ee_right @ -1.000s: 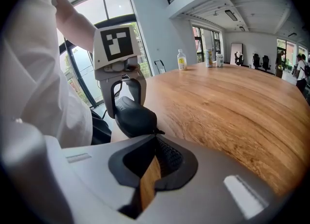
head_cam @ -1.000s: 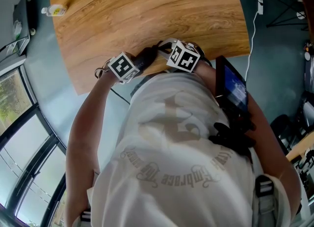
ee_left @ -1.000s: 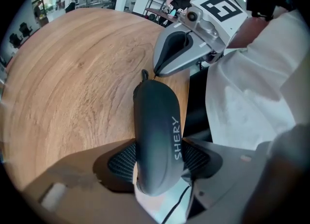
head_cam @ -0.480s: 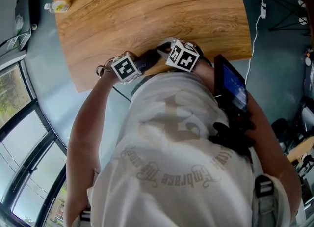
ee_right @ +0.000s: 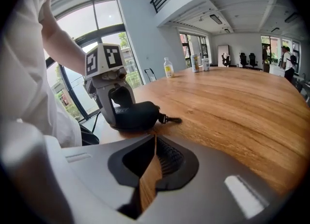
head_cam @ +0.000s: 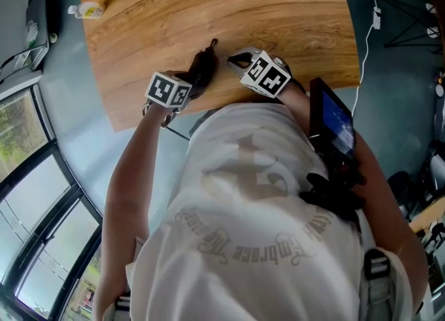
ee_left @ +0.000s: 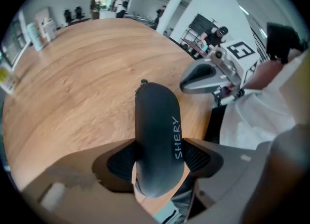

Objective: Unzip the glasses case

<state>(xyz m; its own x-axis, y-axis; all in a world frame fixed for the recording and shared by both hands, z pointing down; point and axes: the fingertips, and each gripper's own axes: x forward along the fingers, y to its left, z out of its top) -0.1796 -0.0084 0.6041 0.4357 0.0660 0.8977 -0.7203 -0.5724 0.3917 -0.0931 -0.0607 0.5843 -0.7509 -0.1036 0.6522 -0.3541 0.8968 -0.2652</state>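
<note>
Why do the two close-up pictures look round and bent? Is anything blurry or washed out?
Left gripper view: a wide-angle lens curves the table and blackens the corners, yet the glasses case is sharp. Right gripper view: same curving; the windows glare pale. Head view: even daylight, crisp wood grain.

Open-plan office. Long wooden table [head_cam: 229, 14], swivel chairs [ee_right: 247, 59] at the far end. Floor-to-ceiling windows [ee_right: 104, 17], ceiling strip lights [ee_right: 215, 19] overhead.
</note>
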